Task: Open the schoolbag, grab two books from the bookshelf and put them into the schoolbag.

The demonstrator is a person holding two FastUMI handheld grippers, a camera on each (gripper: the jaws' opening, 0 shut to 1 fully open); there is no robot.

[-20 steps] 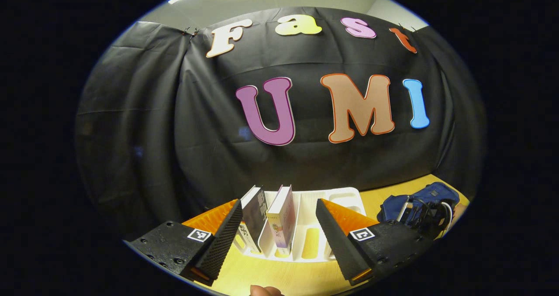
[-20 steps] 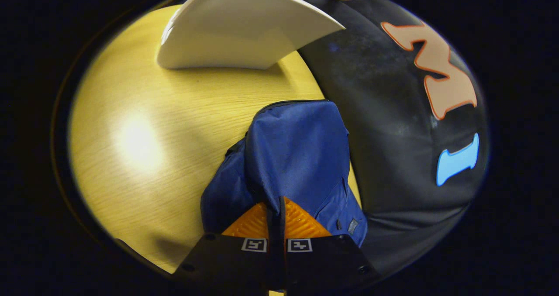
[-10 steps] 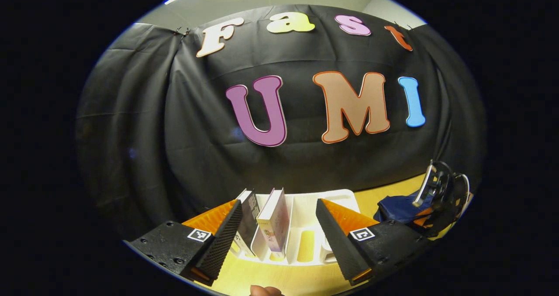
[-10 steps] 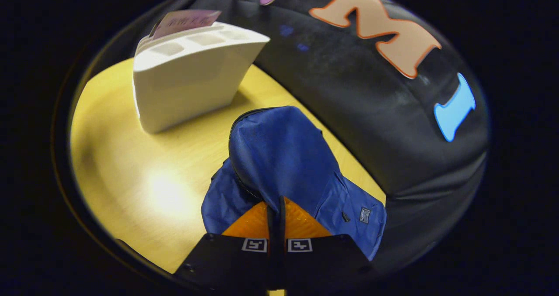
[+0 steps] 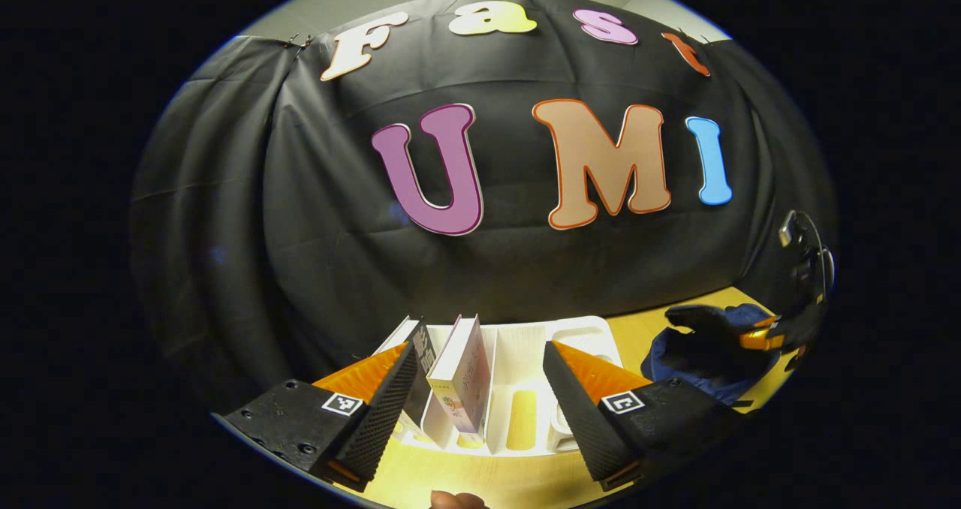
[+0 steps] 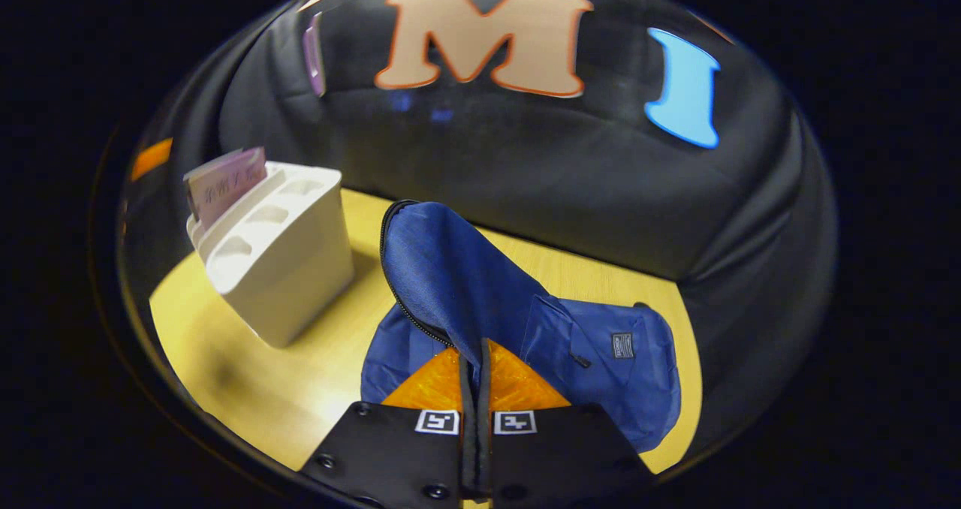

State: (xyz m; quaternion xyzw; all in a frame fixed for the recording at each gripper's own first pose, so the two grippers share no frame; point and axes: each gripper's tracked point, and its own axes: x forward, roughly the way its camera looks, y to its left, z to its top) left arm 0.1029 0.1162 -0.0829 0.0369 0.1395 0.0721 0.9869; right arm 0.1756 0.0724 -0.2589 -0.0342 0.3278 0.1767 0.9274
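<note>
Bare table is seen lower left; bookshelf and schoolbag are parked close together.

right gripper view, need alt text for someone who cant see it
The right tongs are shut on a fold of the blue schoolbag, lifting its flap above the wooden table. To the left stands a white bookshelf with a book in it, against the booth's black cloth wall.

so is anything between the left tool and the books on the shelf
Nothing visible. The left tool is open and faces the two books, which stand upright in the white bookshelf, with only bare table between. The schoolbag lies off to the side, held by the right tool.
</note>
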